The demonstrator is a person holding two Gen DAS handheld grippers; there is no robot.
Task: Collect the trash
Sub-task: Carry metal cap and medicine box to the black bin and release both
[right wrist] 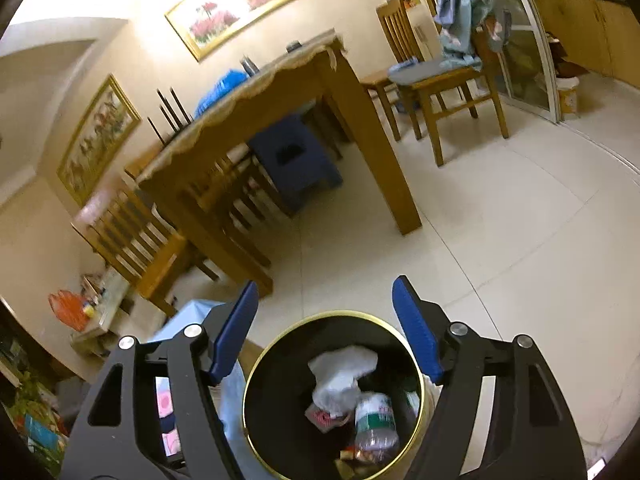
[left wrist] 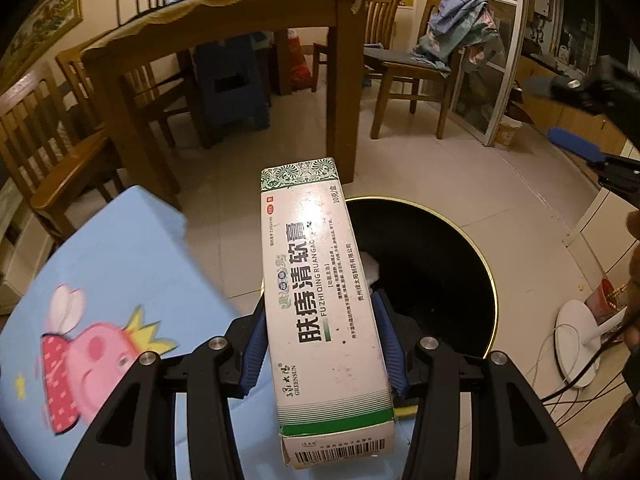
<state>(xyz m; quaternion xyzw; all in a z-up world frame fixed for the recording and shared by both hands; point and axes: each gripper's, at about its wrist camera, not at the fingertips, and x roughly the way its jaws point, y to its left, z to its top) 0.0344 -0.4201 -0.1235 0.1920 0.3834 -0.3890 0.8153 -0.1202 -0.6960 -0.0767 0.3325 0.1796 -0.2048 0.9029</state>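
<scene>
My left gripper (left wrist: 320,300) is shut on a long white and green ointment box (left wrist: 316,288), with its blue pads pressed to the box's two sides. The box points forward over the near rim of a black trash bin (left wrist: 440,264) with a gold rim. In the right wrist view my right gripper (right wrist: 325,284) is open and empty above the same trash bin (right wrist: 256,380). Inside lie a crumpled white paper (right wrist: 344,376), a plastic bottle (right wrist: 376,420) and small wrappers. The right gripper (left wrist: 560,116) also shows at the left wrist view's right edge.
A pale blue cartoon-print surface (left wrist: 100,300) lies left of the bin. Behind stand a wooden table (left wrist: 224,20), wooden chairs (left wrist: 412,68), one draped with clothes, and a blue stool (left wrist: 236,84). A white fan base (left wrist: 576,344) with cables sits on the tiled floor at the right.
</scene>
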